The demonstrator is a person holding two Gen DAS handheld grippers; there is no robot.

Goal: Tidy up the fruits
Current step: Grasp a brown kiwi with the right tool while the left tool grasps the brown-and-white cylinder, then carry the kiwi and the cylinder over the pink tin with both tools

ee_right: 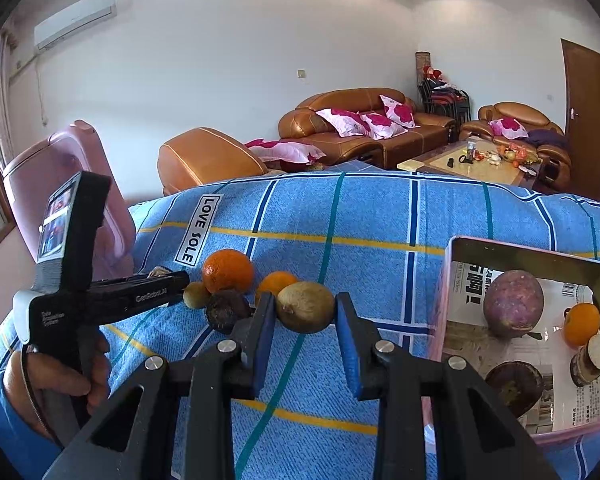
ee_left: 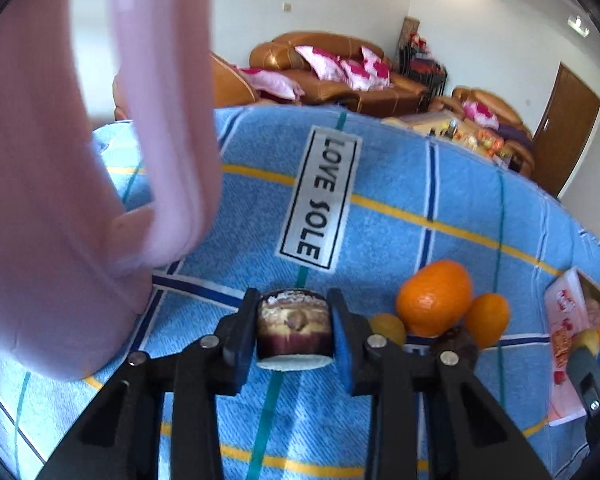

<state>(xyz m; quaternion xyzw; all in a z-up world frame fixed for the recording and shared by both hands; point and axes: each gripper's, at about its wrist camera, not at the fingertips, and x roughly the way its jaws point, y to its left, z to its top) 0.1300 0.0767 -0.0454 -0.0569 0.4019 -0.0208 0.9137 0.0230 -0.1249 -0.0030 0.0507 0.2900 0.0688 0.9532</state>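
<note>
While pinned between pads of left hand-held gripper (ee_left: pixel 294 330), cut purple fruit piece (ee_left: pixel 294 330) sits lower centre, clamped for lifting. Right hand-held gripper (ee_right: pixel 305 314) clamped on brown-green fruit (ee_right: pixel 305 307), lower centre, ready for tin box (ee_right: pixel 532 258) at right, already holding sorted fruit.

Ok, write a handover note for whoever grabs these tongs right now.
Left tongs: shut on a cut purple fruit piece.
Right tongs: shut on a brownish-green round fruit.
Done: pink tray already holds a purple fruit, a small orange, a dark halved shell and a cut piece.
Left: both held fruits, plus two oranges, a small yellowish fruit and a dark shell on the blue cloth.
</note>
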